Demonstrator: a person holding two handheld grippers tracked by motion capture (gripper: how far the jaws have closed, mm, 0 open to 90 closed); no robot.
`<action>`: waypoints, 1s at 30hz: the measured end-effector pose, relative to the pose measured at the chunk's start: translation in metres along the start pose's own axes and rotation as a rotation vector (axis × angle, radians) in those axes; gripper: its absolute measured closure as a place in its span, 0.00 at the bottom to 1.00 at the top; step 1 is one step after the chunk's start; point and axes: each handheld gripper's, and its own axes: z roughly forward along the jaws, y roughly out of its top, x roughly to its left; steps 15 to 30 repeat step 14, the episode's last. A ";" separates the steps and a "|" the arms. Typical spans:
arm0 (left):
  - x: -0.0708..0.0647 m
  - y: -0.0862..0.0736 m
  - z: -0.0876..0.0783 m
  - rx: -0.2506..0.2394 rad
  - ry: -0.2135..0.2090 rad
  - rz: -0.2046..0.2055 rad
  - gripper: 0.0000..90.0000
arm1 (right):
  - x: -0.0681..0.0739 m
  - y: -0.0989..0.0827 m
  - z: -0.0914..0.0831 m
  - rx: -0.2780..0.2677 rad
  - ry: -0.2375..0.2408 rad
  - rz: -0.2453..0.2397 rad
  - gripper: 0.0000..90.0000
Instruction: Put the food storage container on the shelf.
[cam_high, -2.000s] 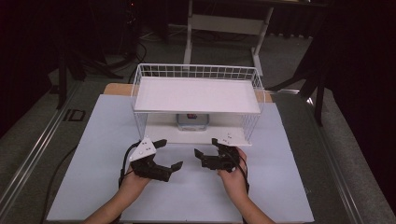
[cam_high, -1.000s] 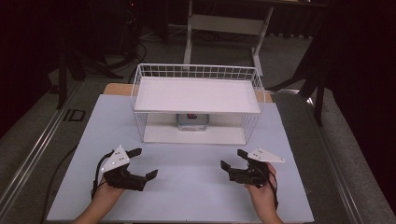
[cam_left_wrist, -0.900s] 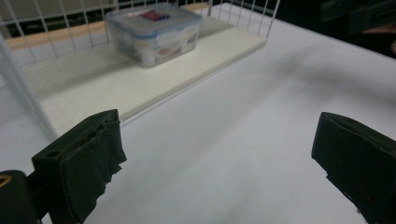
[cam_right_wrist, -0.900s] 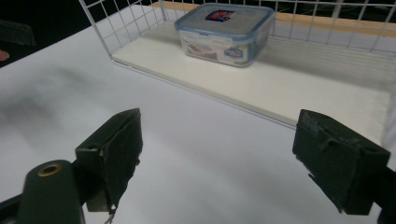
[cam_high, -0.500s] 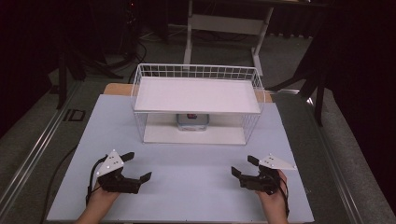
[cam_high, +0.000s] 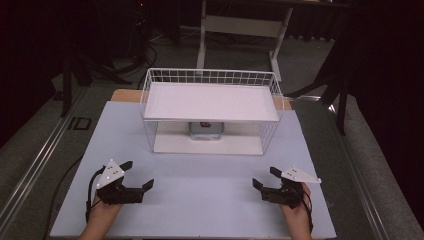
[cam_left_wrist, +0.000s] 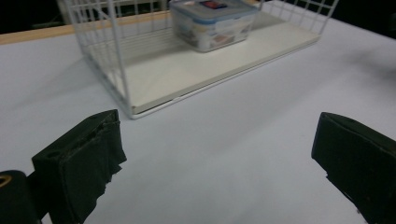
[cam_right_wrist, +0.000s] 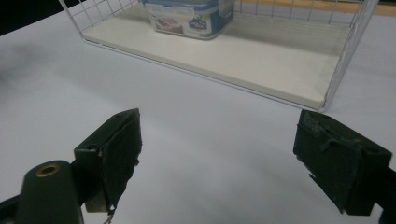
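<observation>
Grippers rest low on the worktop (cam_high: 200, 175), left gripper (cam_high: 136, 176) and right gripper (cam_high: 264, 177) well apart, jaws spread and empty, both aimed at the lidded food container (cam_high: 205, 130) on the wire rack's (cam_high: 150, 107) lower shelf, probably the pickup target.

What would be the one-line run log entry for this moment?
left gripper: open, empty | right gripper: open, empty | container: lower shelf of wire rack, untouched | both grippers near front table edge

In the high view the upper shelf (cam_high: 210, 102) hides most of the lidded container (cam_high: 205, 131). Its label print is too small to read. The picture's bottom edge cuts off both forearms.
</observation>
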 end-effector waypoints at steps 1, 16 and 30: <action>0.000 0.000 0.000 0.000 -0.003 -0.008 0.03 | -0.001 -0.001 0.000 0.001 -0.003 0.006 0.17; 0.006 -0.002 -0.002 -0.016 0.025 -0.048 0.03 | -0.008 -0.002 0.002 0.009 -0.064 0.044 0.17; 0.006 -0.002 -0.002 -0.016 0.025 -0.048 0.03 | -0.008 -0.002 0.002 0.009 -0.064 0.044 0.17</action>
